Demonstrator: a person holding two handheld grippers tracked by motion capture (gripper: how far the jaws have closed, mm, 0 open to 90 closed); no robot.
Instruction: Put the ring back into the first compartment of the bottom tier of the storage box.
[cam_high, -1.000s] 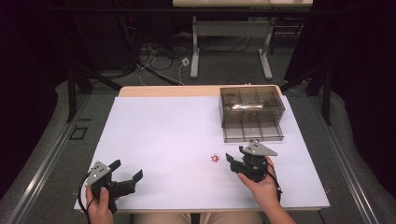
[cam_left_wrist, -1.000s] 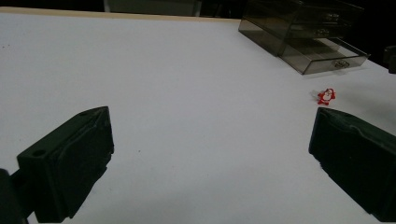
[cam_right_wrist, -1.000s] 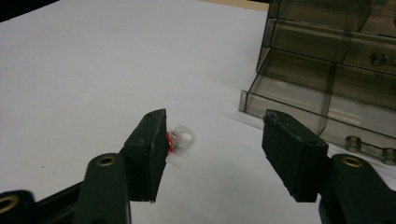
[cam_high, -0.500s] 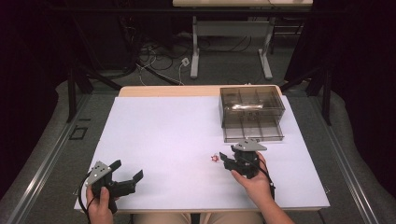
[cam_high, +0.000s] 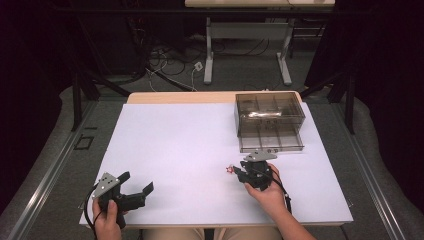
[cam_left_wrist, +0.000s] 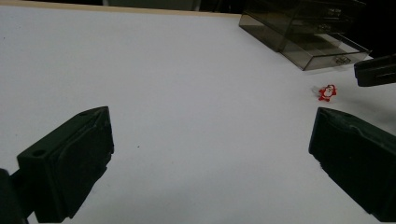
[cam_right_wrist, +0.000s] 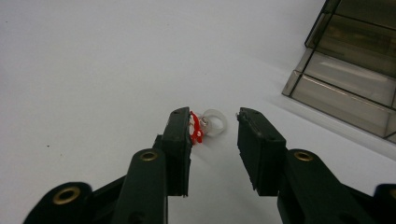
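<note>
A small red Santa charm (cam_high: 230, 170) with a clear ring (cam_right_wrist: 215, 122) lies on the white table sheet (cam_high: 185, 145). My right gripper (cam_high: 237, 171) is low over it and open. In the right gripper view the charm (cam_right_wrist: 197, 129) sits between the jaws of that gripper (cam_right_wrist: 214, 119), its red part against the left jaw. My left gripper (cam_high: 137, 182) rests near the front left edge with its jaws wide open and nothing between them. From the left gripper (cam_left_wrist: 212, 121) view the charm (cam_left_wrist: 327, 92) shows far off to the right.
A smoky clear drawer box (cam_high: 270, 120) stands at the back right of the sheet, its bottom drawer (cam_high: 271, 140) pulled out toward me. It also appears in the right gripper view (cam_right_wrist: 355, 70) just right of the jaws. A wide bare stretch of sheet separates the two grippers.
My right gripper has slid left toward the charm, which now lies between its jaws. The left gripper has stayed put.
</note>
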